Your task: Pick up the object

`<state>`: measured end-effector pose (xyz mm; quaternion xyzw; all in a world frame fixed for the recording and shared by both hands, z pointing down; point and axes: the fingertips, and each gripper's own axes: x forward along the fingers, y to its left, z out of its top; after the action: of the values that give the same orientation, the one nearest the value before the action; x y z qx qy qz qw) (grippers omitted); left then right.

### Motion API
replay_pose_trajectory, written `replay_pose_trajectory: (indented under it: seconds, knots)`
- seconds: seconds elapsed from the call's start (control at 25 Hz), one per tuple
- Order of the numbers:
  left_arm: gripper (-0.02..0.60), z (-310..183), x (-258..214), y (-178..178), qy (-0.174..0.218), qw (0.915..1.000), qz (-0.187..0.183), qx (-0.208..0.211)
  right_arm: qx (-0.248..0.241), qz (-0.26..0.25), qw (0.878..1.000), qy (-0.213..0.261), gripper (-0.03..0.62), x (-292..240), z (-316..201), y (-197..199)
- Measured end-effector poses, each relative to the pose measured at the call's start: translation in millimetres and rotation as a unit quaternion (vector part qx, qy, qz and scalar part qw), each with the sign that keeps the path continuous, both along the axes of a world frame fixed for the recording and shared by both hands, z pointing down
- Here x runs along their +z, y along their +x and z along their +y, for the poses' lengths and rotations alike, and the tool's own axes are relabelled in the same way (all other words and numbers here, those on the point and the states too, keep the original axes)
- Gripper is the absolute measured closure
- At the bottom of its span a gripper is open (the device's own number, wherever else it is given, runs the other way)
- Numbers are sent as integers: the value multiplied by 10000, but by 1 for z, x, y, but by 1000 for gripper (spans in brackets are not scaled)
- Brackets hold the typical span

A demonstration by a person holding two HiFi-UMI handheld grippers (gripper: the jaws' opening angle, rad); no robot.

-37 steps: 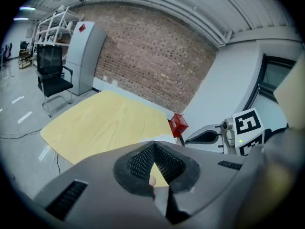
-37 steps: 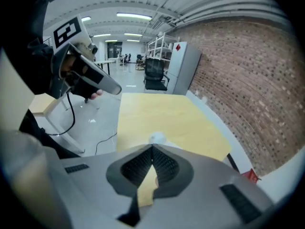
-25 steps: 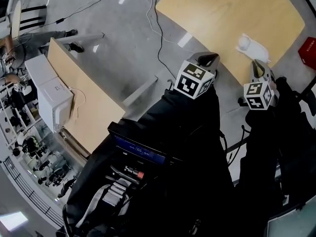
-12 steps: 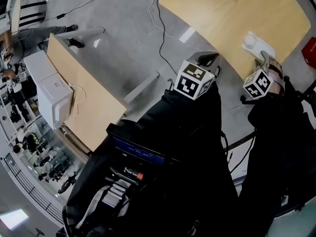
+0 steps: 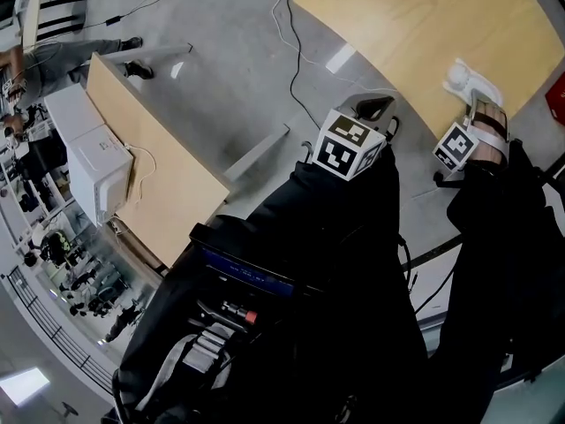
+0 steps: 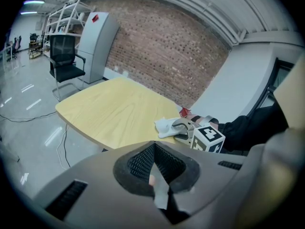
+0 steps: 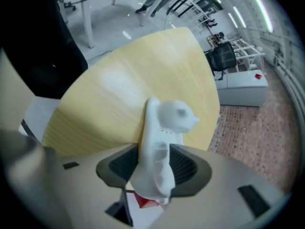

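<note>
While the left gripper (image 6: 154, 170) is clamped shut on nothing, the right gripper (image 7: 155, 162) has just spread its jaws around the white figurine (image 7: 167, 119) on the table (image 7: 109, 89).

Black sleeves (image 5: 353, 228), grey tongs (image 6: 153, 150) — black-and-white marker cubes (image 5: 347, 144), ribbed pads (image 6: 139, 162)

The figurine (image 5: 463, 78) sat on the table (image 5: 415, 34), at its near edge, between the jaws of my right gripper (image 5: 478, 104), which had just been opening. My left gripper (image 5: 374, 109) hung to its left, off the table, over the floor (image 5: 221, 69). Farther left stood a second table (image 5: 172, 179) with a box (image 5: 97, 162) on it; a cable (image 5: 296, 64) lay between the tables.
</note>
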<state>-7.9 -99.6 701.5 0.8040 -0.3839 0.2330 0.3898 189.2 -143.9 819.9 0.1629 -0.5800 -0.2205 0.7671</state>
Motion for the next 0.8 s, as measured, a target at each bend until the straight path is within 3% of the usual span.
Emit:
replay_pose_trajectory:
  seconds: [0.16,0.24,0.4,0.56,0.8]
  knots:
    - [581,1,5,-3,-40,10000,-2,31,-377,671,9953,595,402,7,-10,5]
    - [581,3,9,-6,-55,10000,-16,45,-406,401,9930,1038,404,4,-21,-5]
    - [581,4,2,-5,-50,10000,-12,54,-113,249,9977,613,433,-9,-15,1]
    - [581,3,-8,1,1,9999,21,103,229,-251,9973,651,461,-30,-20,2]
    - [581,-1,-10,-1,89,9998,17,159,1002,-1272,9831,856,465,-52,-26,-9]
